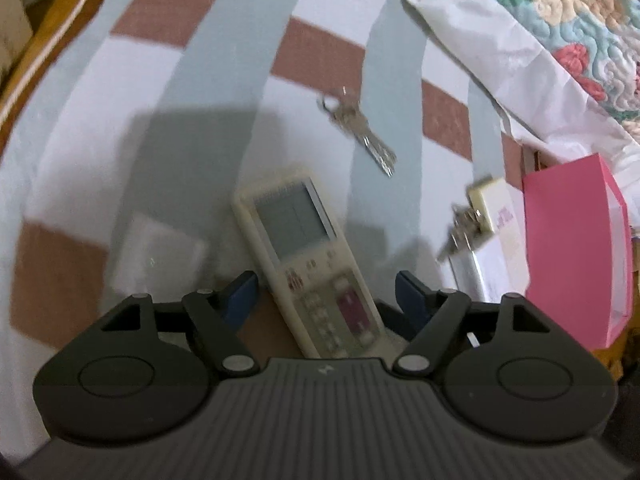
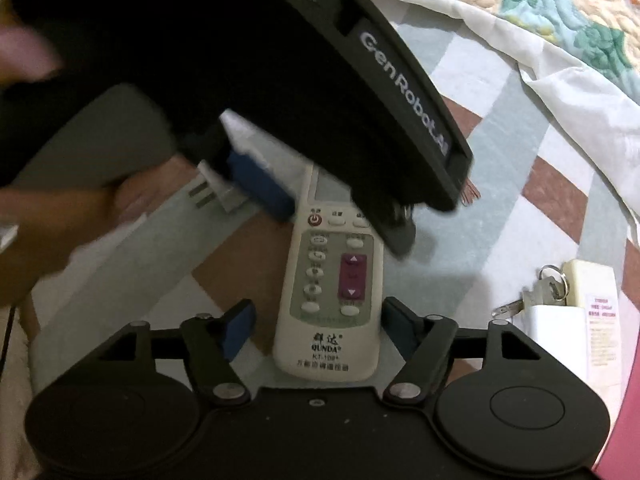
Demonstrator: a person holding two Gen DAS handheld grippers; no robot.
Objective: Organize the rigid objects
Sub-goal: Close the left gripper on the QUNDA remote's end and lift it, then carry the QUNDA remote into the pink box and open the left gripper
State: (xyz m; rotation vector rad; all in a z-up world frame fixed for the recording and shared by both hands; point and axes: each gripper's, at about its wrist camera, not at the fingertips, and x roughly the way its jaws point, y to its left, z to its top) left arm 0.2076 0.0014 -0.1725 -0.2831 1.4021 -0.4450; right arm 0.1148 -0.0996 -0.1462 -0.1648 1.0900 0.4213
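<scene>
Remote control [image 1: 316, 264] lies flat on the checked bed sheet [image 1: 200, 80] between the spread blue fingers of the open left hand-held gripper [image 1: 322, 294], while the right hand-held gripper [image 2: 320, 326] straddles its other end, also open, so closing squarely across the narrow sides should hold best.

In the right wrist view, the left gripper [image 2: 332, 216] crosses above the air-conditioner remote [image 2: 334, 300] and hides its screen and upper right buttons. The person's hand [image 2: 60, 208] is blurred and cut off at the left edge. The pink box [image 2: 624, 412] shows only as a strip at the lower right edge, and the small red print on the white carton [image 2: 600, 320] is unreadable. In the left wrist view, the remote's [image 1: 316, 264] near end is hidden behind the right gripper [image 1: 325, 294] body, and the keys [image 1: 362, 132] are smeared by blur.
</scene>
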